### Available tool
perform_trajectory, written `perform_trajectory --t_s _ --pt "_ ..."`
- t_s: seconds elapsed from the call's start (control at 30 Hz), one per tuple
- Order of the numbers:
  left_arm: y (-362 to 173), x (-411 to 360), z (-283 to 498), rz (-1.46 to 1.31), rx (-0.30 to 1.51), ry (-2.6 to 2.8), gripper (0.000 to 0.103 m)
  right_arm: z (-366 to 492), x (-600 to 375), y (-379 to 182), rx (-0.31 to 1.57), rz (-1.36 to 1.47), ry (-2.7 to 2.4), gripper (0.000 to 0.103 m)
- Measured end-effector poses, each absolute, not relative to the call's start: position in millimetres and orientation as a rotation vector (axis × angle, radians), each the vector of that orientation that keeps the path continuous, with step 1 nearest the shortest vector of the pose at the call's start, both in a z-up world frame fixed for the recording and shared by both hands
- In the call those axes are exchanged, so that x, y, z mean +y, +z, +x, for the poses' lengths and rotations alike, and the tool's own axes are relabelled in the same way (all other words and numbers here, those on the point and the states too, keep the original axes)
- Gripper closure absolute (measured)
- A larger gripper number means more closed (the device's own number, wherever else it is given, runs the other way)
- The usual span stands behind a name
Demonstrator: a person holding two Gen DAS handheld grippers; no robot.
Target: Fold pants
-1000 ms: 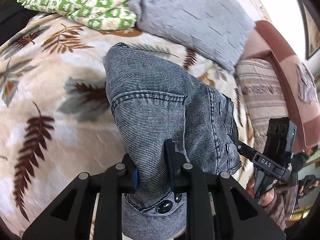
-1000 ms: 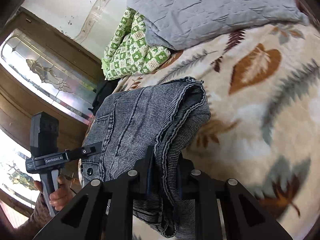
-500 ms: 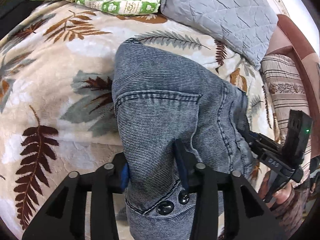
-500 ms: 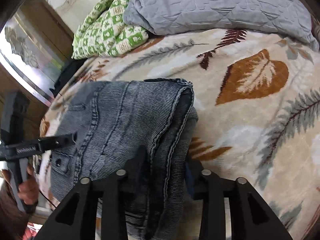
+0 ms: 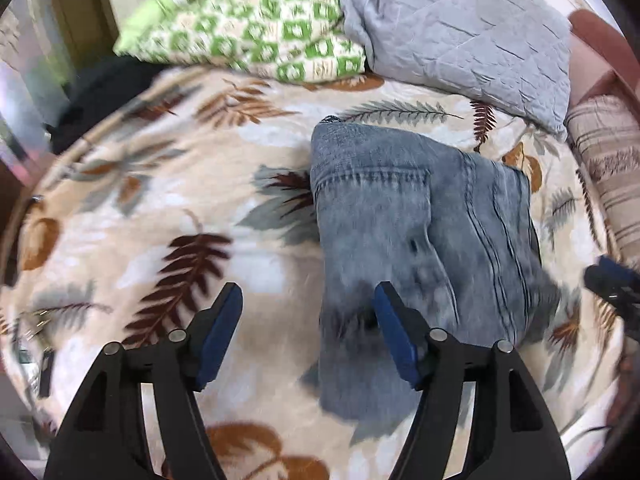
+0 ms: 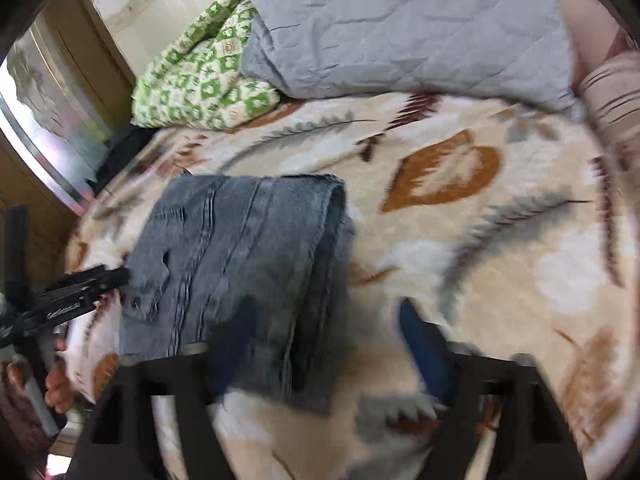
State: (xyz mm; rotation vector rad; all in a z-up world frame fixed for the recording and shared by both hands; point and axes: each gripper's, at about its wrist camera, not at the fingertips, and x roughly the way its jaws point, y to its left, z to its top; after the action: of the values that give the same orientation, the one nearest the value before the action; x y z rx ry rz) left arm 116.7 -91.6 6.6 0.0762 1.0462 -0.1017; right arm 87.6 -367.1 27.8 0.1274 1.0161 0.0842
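The folded grey-blue denim pants [image 5: 420, 232] lie flat on the leaf-print blanket [image 5: 168, 208]; they also show in the right wrist view [image 6: 244, 260]. My left gripper [image 5: 308, 328] is open and empty, its right finger over the pants' near left corner. My right gripper [image 6: 324, 344] is open and empty, straddling the pants' near right edge; the view is blurred. The other gripper shows at the right edge of the left wrist view [image 5: 612, 284] and at the left of the right wrist view [image 6: 68, 296].
A grey quilted pillow [image 5: 460, 32] and a green-and-white patterned cushion [image 5: 256, 28] lie at the back of the bed. A striped cushion [image 5: 608, 176] lies at the right. A dark cloth [image 5: 104, 96] sits at the far left edge.
Both grippers have opened and let go of the pants, which now lie flat on the blanket. Both grippers have pulled back a little; the frames are motion-blurred.
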Motion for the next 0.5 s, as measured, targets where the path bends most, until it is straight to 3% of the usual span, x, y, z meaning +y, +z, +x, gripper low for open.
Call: perform_trajectory --t_s 0.13,0.5 --pt "12.8 -92.7 73.9 0.081 0.973 -0.088 0.028 35.5 -349.4 46.9 0.954 0.074 -0.003 0.000" --pt "27.0 -102.6 12.9 0.130 0.900 -0.108 0.025 -58.4 -325.1 59.6 0.821 0.024 -0.044 0.000"
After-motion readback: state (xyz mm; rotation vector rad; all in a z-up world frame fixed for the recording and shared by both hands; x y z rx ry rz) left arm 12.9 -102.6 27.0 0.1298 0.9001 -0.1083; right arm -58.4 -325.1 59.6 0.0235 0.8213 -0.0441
